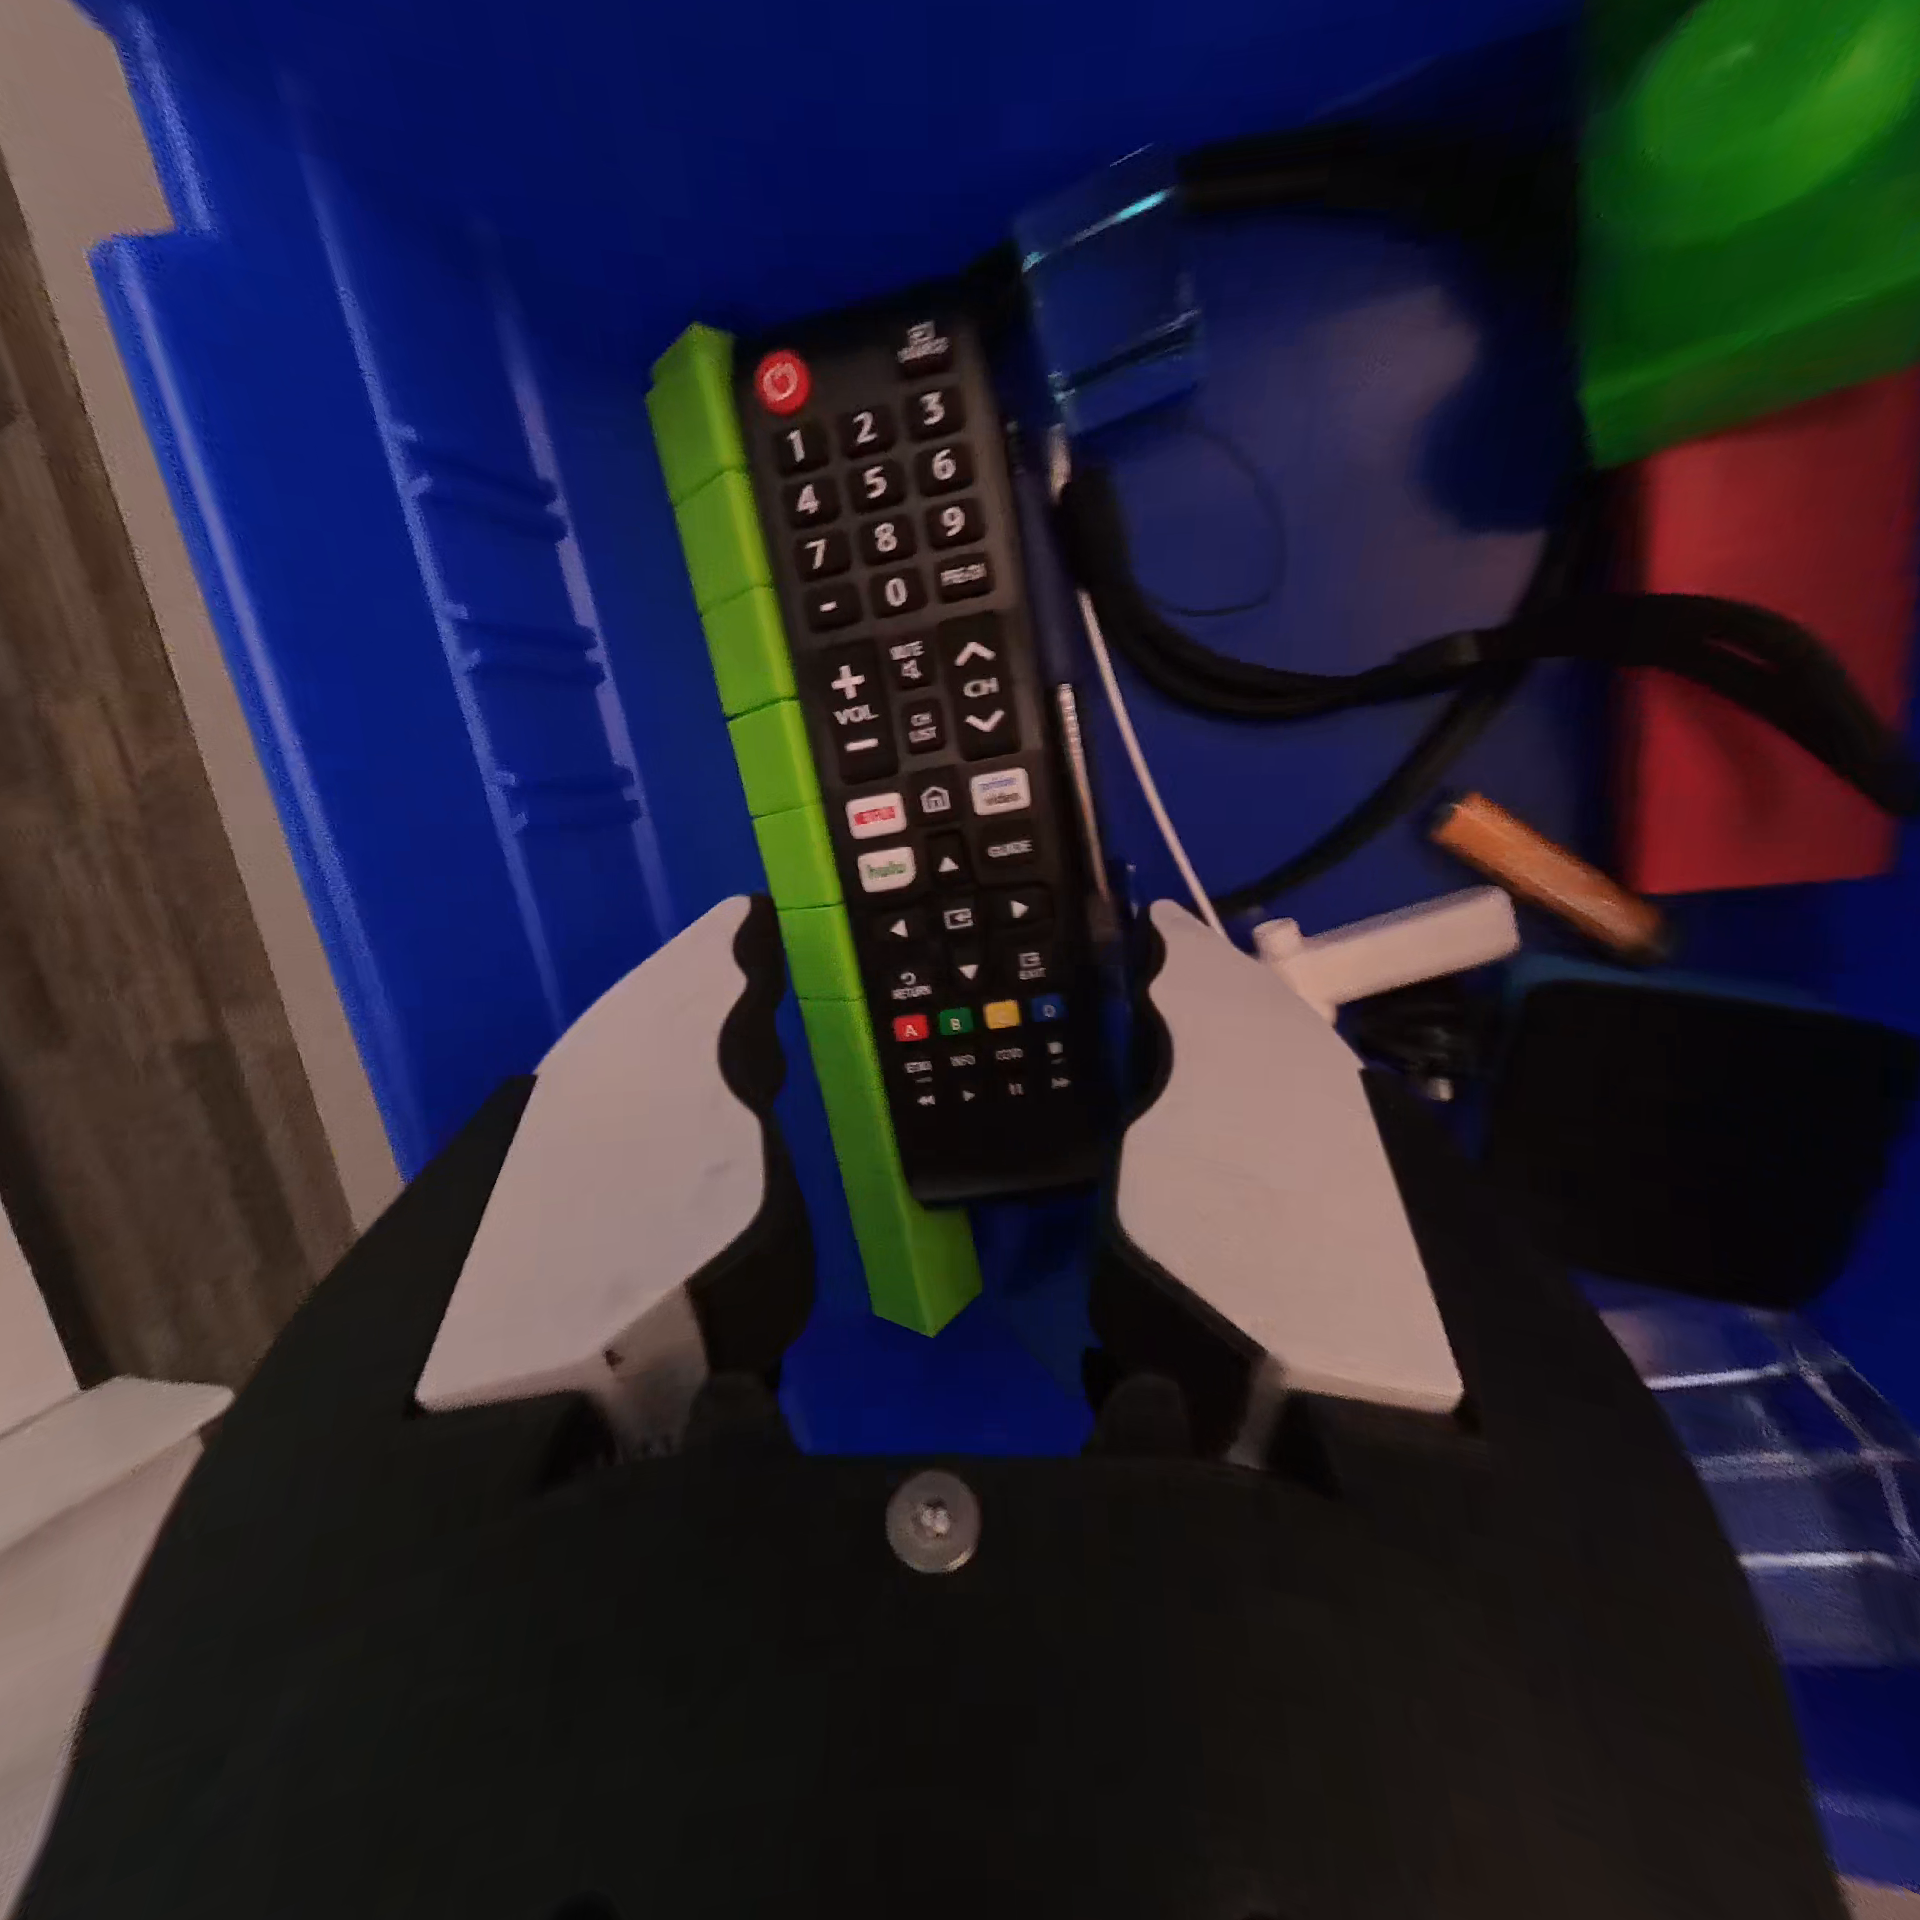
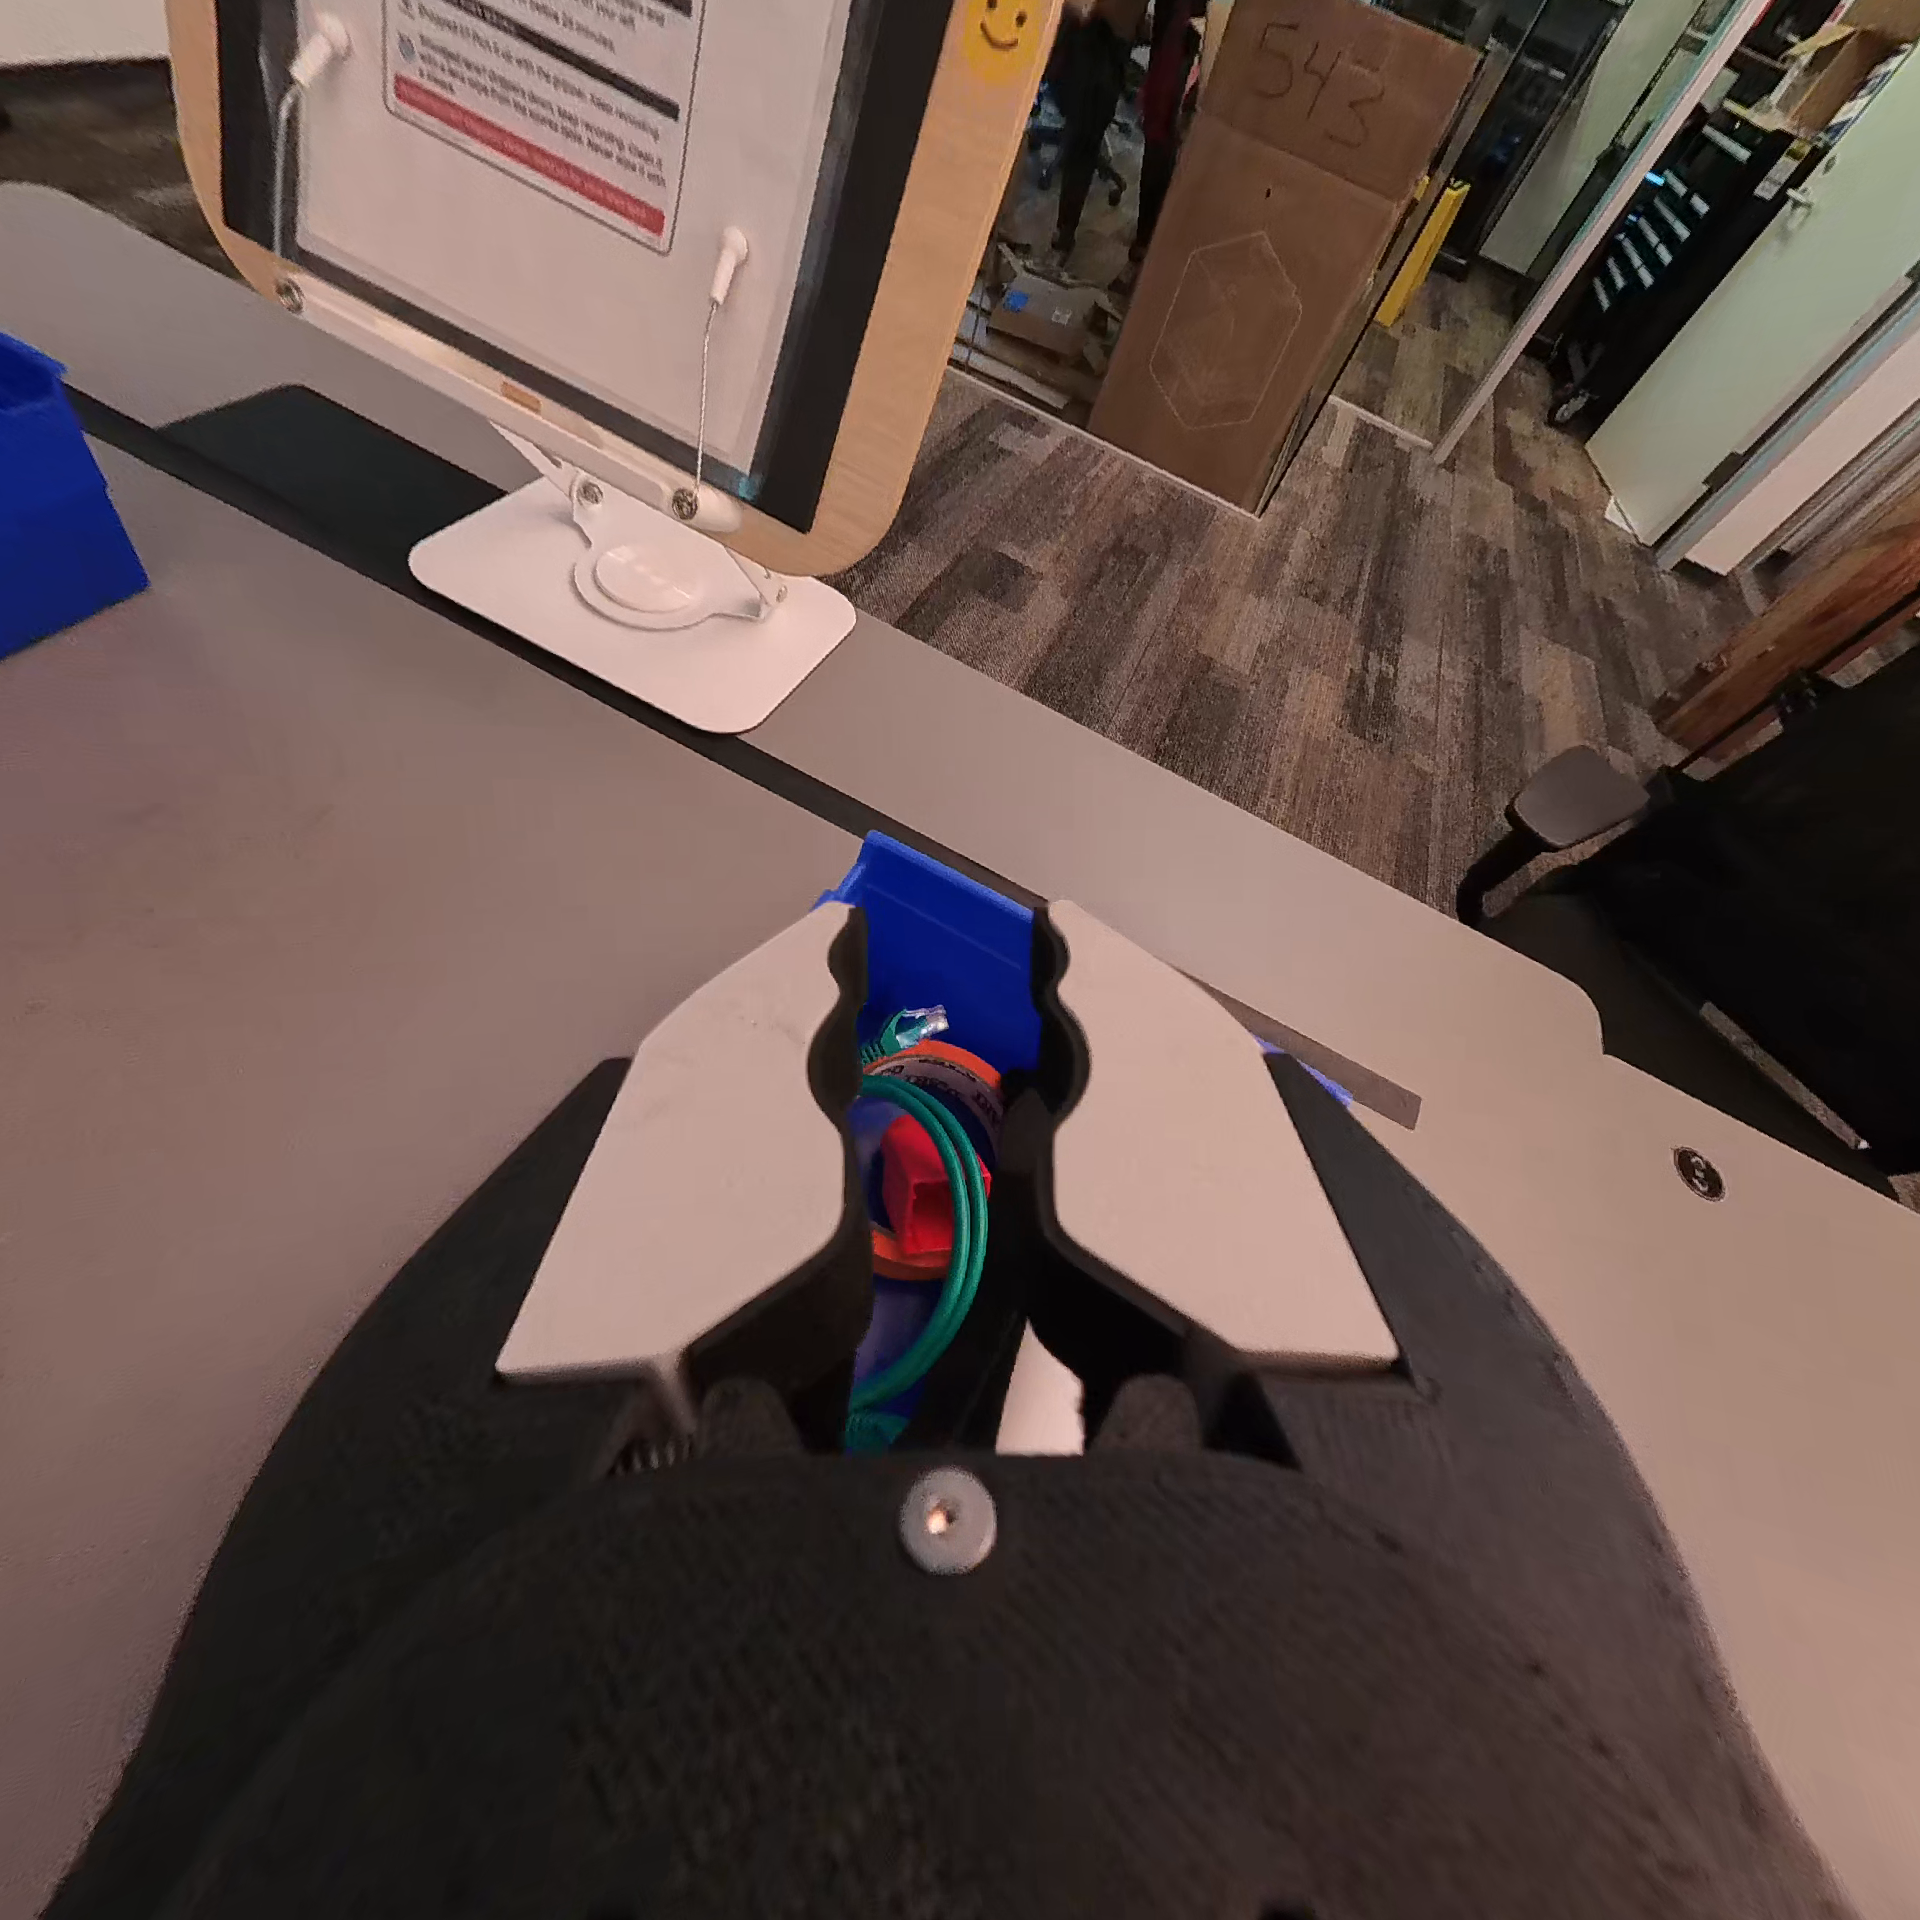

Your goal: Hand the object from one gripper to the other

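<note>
In the left wrist view a black TV remote (image 1: 894, 665) lies in a blue bin (image 1: 468, 416), buttons up, with a bright green segmented bar (image 1: 748, 644) along its left side. My left gripper (image 1: 951, 935) is open. Its fingers straddle the near end of the remote and the bar, and I cannot tell whether they touch either. In the right wrist view my right gripper (image 2: 945, 920) is open and empty, above a second blue bin (image 2: 935, 935) that holds a green cable (image 2: 961, 1205), a red piece (image 2: 920, 1195) and an orange tape roll (image 2: 935, 1070).
The left bin also holds a black cable (image 1: 1299, 686), a green object (image 1: 1756, 208), a red object (image 1: 1766, 644), an orange battery (image 1: 1538, 868) and a white piece (image 1: 1392, 945). On the grey table (image 2: 312, 935) stands a framed sign on a white base (image 2: 634, 613). A chair (image 2: 1662, 831) is at the right.
</note>
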